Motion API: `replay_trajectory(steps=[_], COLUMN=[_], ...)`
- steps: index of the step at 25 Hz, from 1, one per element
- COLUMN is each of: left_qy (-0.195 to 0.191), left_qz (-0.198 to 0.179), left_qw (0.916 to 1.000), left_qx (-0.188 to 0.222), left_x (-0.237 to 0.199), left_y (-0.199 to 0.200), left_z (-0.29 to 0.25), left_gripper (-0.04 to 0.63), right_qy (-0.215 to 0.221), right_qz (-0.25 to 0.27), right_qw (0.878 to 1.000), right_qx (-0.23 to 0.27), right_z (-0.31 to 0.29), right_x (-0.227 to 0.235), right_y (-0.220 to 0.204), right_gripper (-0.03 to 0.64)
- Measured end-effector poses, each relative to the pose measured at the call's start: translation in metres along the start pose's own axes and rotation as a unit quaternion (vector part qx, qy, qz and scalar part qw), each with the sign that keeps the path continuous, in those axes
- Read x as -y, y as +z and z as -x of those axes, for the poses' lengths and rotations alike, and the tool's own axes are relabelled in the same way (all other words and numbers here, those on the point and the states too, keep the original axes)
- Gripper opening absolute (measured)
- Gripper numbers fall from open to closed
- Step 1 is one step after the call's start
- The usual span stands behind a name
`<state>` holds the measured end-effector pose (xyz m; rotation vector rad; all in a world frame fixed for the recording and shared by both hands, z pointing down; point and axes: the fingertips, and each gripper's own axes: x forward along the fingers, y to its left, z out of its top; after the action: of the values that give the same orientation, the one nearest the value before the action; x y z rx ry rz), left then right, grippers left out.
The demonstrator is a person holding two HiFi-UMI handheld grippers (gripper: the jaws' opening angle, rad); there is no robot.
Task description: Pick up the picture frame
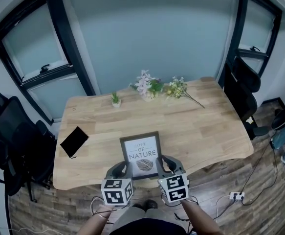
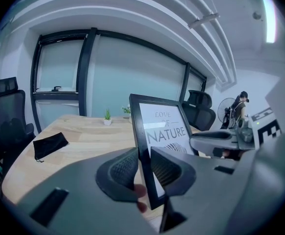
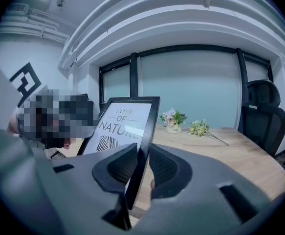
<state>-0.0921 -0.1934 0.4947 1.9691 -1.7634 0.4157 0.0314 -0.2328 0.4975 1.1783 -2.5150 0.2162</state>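
The picture frame's (image 1: pixel 141 156) near corners were hidden behind the left gripper (image 1: pixel 119 170) and right gripper (image 1: pixel 167 165). The person's forearms (image 1: pixel 201 218) ran off the near edge. Print on the far vase (image 3: pixel 171 128) was too small to read.

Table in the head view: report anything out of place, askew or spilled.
One flower sprig lies flat on the table beside the flower vase, not in it. The black pouch sits slanted near the left edge. Nothing spilled or broken shows.
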Motion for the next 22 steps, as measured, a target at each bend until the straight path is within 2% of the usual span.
replay_trajectory(steps=[22], left_qy=[-0.028], left_qz=[-0.014], left_qw=[0.9989], left_qx=[0.034], left_x=[-0.001], left_y=[0.014], left_z=[0.04], left_gripper=[0.072], right_qy=[-0.039], right_qz=[0.012], right_qw=[0.999], right_qx=[0.03], right_z=[0.033], right_x=[-0.025], right_y=[0.024], right_gripper=[0.075])
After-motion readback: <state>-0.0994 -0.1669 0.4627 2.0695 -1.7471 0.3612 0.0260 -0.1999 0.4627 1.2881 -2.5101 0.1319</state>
